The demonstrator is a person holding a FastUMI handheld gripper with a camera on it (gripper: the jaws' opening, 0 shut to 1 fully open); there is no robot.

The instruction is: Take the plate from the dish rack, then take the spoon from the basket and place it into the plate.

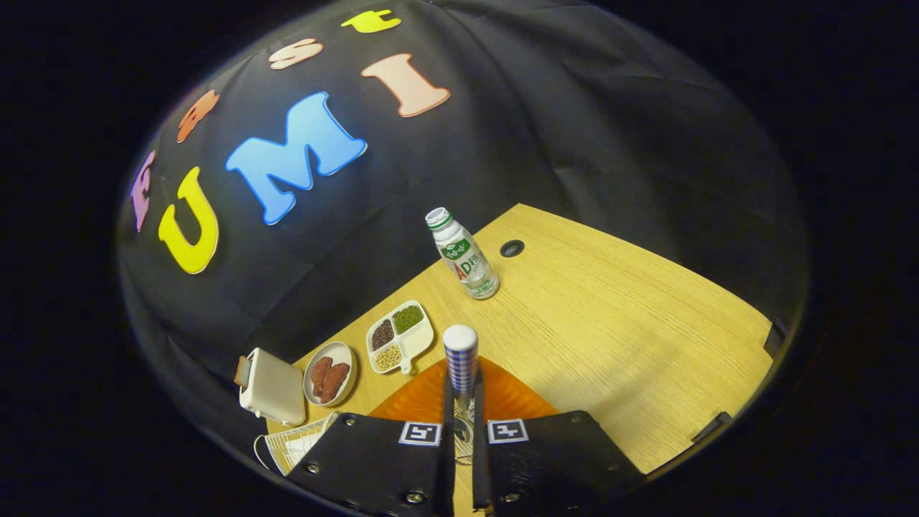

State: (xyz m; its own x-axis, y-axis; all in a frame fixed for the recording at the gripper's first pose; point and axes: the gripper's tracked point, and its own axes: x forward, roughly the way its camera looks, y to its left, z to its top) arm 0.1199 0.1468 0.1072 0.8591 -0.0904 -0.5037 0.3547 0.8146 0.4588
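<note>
A hand-held gripper [460, 402] has its two fingers drawn close together on the handle of a spoon [460, 359], which stands upright between them; the handle is cylindrical, patterned in a fine blue-and-white check and capped with a smooth white rounded end. Directly beneath and just beyond the fingers lies an orange plate [502, 398] with fine ribbing fanning out across its surface, resting on the pale wood-grain worktop [610, 323]. Beside the fingers sits the white wire dish rack [291, 445]. Beyond the plate stand a white divided dish [400, 336] holding dark, green and pale beans, a small round dish of reddish pieces [329, 373], a cream toaster [271, 386], and an upright clear plastic bottle [463, 255].
</note>
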